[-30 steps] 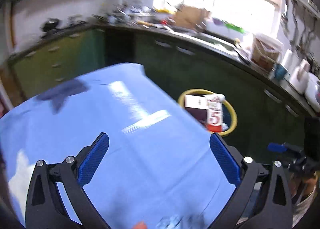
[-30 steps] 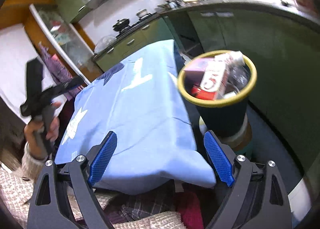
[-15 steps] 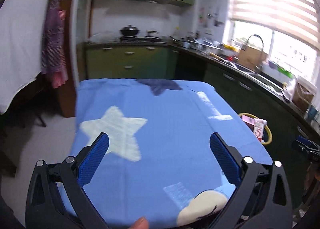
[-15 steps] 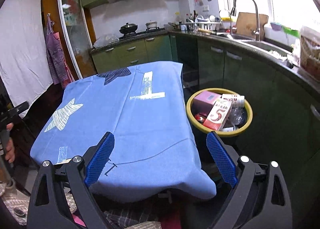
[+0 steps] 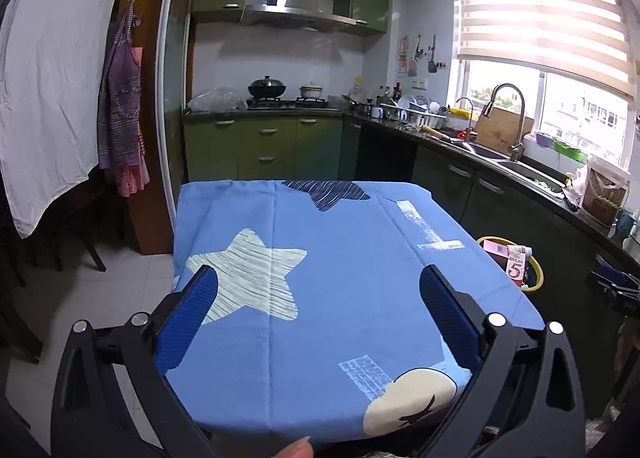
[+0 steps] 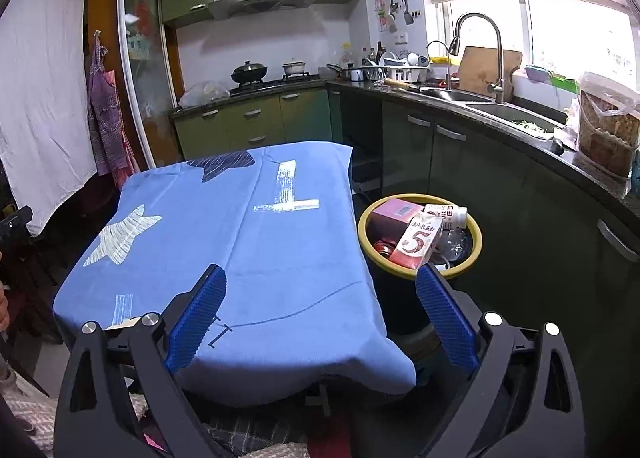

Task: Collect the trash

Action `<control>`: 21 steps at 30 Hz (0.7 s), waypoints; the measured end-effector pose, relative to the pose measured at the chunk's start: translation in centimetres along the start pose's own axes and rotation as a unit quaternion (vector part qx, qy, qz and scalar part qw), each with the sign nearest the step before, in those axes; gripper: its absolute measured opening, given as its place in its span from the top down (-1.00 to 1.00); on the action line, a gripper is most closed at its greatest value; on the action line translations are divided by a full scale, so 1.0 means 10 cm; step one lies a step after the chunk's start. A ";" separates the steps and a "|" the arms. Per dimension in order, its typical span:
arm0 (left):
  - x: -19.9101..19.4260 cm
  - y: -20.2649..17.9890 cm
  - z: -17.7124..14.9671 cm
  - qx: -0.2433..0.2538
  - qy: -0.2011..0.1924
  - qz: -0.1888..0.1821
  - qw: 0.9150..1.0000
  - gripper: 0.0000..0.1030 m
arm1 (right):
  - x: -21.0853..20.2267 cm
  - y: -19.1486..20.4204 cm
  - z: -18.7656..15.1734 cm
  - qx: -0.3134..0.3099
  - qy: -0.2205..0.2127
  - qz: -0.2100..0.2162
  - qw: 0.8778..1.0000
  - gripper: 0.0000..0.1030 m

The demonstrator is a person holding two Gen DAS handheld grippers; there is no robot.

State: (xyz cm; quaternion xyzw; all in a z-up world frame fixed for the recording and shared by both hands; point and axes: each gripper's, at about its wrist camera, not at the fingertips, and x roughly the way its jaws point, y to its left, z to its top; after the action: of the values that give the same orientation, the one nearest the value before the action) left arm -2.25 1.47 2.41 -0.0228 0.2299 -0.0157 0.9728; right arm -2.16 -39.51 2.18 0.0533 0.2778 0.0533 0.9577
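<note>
Kitchen cabinets in green line the far and right walls; a desk [image 6: 248,242] under a blue star-print cloth fills the near centre. The trash bin [image 6: 472,254], yellow-rimmed, stands on the floor just beside the desk's right edge. It holds a red-and-white carton [image 6: 418,242], a pink box [image 6: 394,211], a white bottle [image 6: 450,213] and a clear item.

Change: a second ago both views were tilted and blurred, close over the bin; both now sit level and further back. The cloth carries nothing. Judgement: the collecting appears complete, or nearly so.

The right claw [image 6: 320,314] is spread wide with nothing between its pads. The left claw [image 5: 320,316] is likewise spread and empty, over the near part of the desk.

Limits of view: in the left view the desk edge cuts off most of the bin [image 5: 536,274]. The bin's lower contents are hidden. The floor behind the desk is not visible. A fingertip [image 5: 296,448] intrudes at the bottom edge.
</note>
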 end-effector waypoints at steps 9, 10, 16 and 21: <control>0.02 -0.03 0.00 -0.003 0.003 -0.007 1.000 -0.87 | 0.00 0.00 0.01 -0.004 0.000 0.001 1.000 -0.84; 0.02 -0.03 0.00 -0.003 0.003 -0.008 1.000 -0.87 | 0.01 0.00 0.01 -0.004 0.001 0.002 1.000 -0.84; 0.01 -0.04 -0.01 -0.001 0.003 -0.006 1.000 -0.87 | 0.01 0.00 0.01 -0.005 0.001 0.002 1.000 -0.84; -0.01 -0.06 -0.01 0.001 0.002 -0.007 1.000 -0.87 | 0.02 0.00 0.02 -0.006 0.003 0.004 1.000 -0.84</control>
State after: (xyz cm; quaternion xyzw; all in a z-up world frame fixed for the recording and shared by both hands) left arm -2.38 0.84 2.35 -0.0236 0.2320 -0.0225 0.9722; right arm -1.85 -39.48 2.23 0.0487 0.2805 0.0586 0.9568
